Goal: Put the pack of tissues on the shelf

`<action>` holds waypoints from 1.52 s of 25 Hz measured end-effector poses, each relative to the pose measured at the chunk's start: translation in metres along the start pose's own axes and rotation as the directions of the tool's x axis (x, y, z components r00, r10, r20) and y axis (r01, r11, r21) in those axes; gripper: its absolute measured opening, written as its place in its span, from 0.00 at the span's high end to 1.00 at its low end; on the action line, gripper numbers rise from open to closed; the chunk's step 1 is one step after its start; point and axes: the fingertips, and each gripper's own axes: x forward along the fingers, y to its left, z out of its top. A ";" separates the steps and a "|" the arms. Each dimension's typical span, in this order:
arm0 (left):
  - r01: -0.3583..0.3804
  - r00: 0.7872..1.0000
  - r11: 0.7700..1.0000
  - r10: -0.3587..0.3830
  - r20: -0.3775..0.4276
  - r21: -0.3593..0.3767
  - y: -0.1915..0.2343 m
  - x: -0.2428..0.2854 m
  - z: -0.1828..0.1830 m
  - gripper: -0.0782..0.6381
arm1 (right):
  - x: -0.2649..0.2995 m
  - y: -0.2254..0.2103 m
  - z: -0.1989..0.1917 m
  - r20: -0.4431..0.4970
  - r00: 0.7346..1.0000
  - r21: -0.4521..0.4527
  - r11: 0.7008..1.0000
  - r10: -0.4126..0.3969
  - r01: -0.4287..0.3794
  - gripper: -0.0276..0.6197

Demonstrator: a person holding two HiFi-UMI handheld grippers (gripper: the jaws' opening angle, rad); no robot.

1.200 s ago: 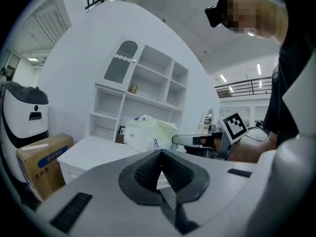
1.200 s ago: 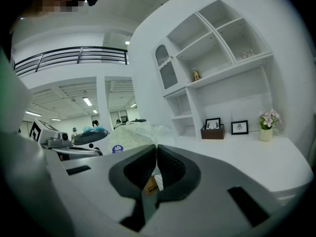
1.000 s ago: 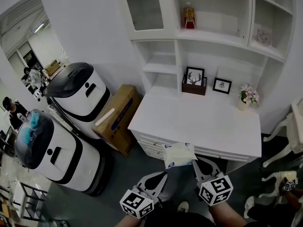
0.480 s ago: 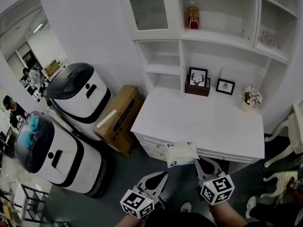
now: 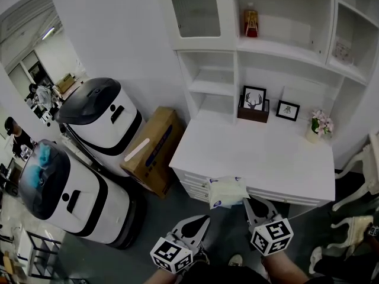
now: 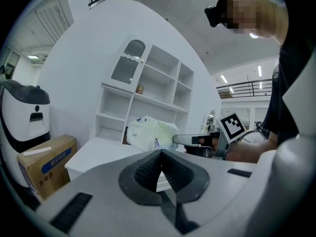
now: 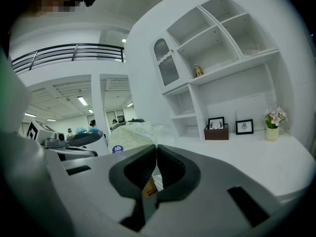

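A soft white pack of tissues (image 5: 226, 192) with a blue round label hangs in front of the white desk (image 5: 260, 152), held at its near edge by my right gripper (image 5: 245, 201), which is shut on it. In the right gripper view the pack (image 7: 132, 135) bulges just beyond the closed jaws. My left gripper (image 5: 201, 222) is lower left of the pack, shut and holding nothing. From the left gripper view the pack (image 6: 150, 134) shows ahead to the right. The white shelf unit (image 5: 254, 43) rises behind the desk.
On the desk stand a framed deer picture (image 5: 253, 99) in a dark box, a small frame (image 5: 288, 110) and a flower vase (image 5: 318, 126). A bottle (image 5: 251, 23) sits on an upper shelf. A cardboard box (image 5: 150, 149) and two white robots (image 5: 100, 117) stand left; a chair (image 5: 364, 170) right.
The view has shifted so the desk and shelves sit slightly right and lower. The pack stays in my right gripper, both grippers nearly unmoved in the frame.
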 end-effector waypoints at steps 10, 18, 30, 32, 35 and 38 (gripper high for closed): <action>0.019 1.000 1.000 -0.019 0.018 -0.006 0.031 -0.012 0.008 0.89 | 0.022 0.018 0.005 0.001 1.000 -0.011 1.000 -0.029 0.029 0.95; 0.031 0.999 1.000 -0.030 0.035 -0.007 0.058 -0.017 0.018 0.89 | 0.045 0.031 0.009 -0.002 0.999 -0.018 0.999 -0.041 0.041 0.95; 0.047 0.999 0.999 -0.047 0.025 -0.011 0.101 -0.021 0.023 0.89 | 0.084 0.041 0.010 -0.005 0.998 -0.008 0.998 -0.068 0.068 0.95; 0.054 0.998 0.998 -0.054 0.021 -0.010 0.106 -0.021 0.023 0.89 | 0.088 0.043 0.010 -0.004 0.997 -0.005 0.997 -0.075 0.075 0.95; 0.065 0.998 0.998 -0.065 0.015 -0.009 0.115 -0.021 0.025 0.89 | 0.096 0.044 0.010 -0.002 0.996 0.002 0.996 -0.085 0.085 0.95; 0.078 0.997 0.997 -0.078 0.011 -0.002 0.123 -0.019 0.028 0.89 | 0.104 0.045 0.011 0.002 0.995 0.006 0.995 -0.096 0.096 0.95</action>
